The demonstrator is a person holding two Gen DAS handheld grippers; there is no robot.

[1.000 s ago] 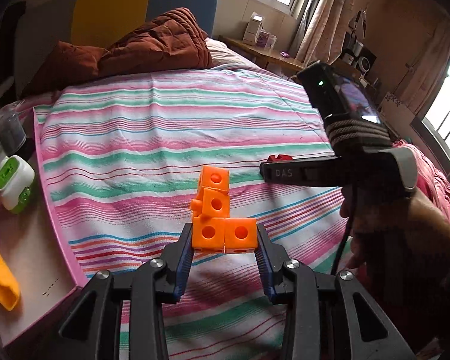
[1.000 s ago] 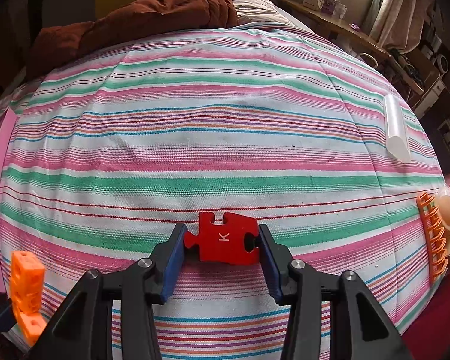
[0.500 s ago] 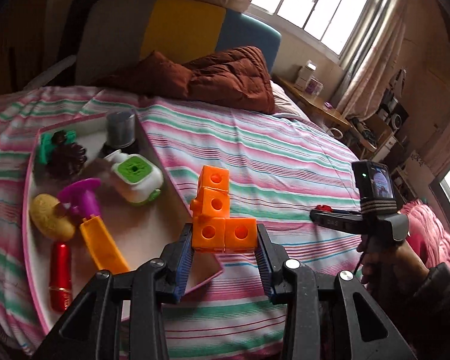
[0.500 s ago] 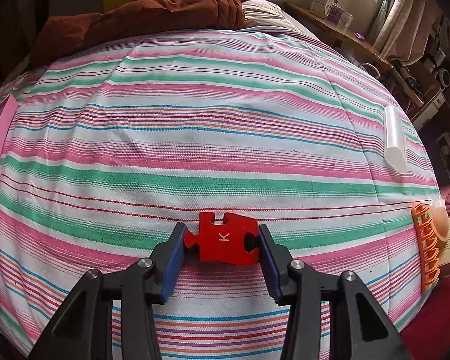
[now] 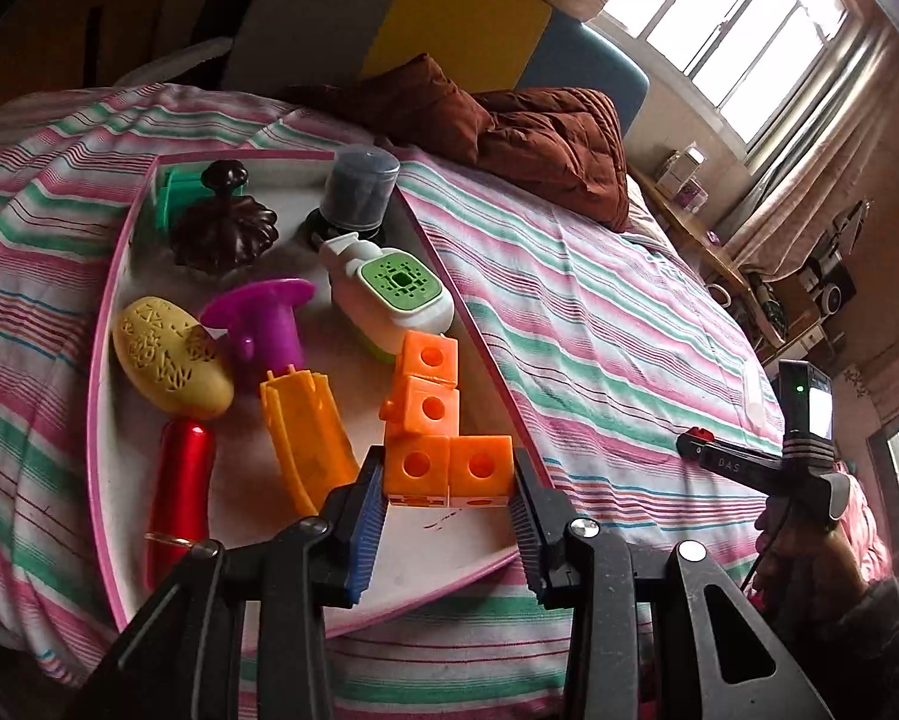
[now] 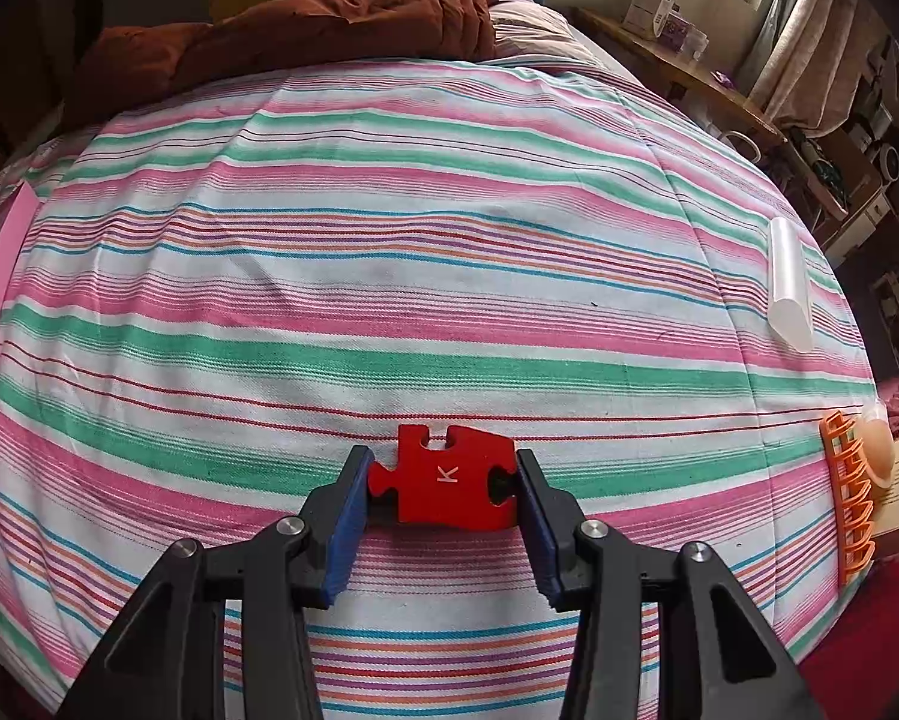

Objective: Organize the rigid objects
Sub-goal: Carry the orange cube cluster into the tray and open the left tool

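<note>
My left gripper (image 5: 448, 483) is shut on an orange linked-cube piece (image 5: 431, 420) and holds it over the near right part of a pink-rimmed white tray (image 5: 425, 546) on the striped bed. My right gripper (image 6: 443, 489) is shut on a red puzzle piece (image 6: 449, 480) marked K, just above the bedspread. The right gripper also shows in the left wrist view (image 5: 698, 443), far right of the tray.
The tray holds a yellow perforated egg (image 5: 170, 357), red tube (image 5: 179, 492), orange chute (image 5: 308, 438), purple funnel (image 5: 263, 324), green-white device (image 5: 392, 294), dark ornament (image 5: 221, 225) and grey jar (image 5: 359, 189). A clear tube (image 6: 788, 282) and orange clip (image 6: 848, 498) lie right. Brown blanket (image 6: 329, 18) behind.
My left gripper has swung left with the orange cubes, from over the bedspread to over the tray. The right gripper has held nearly still with the puzzle piece.
</note>
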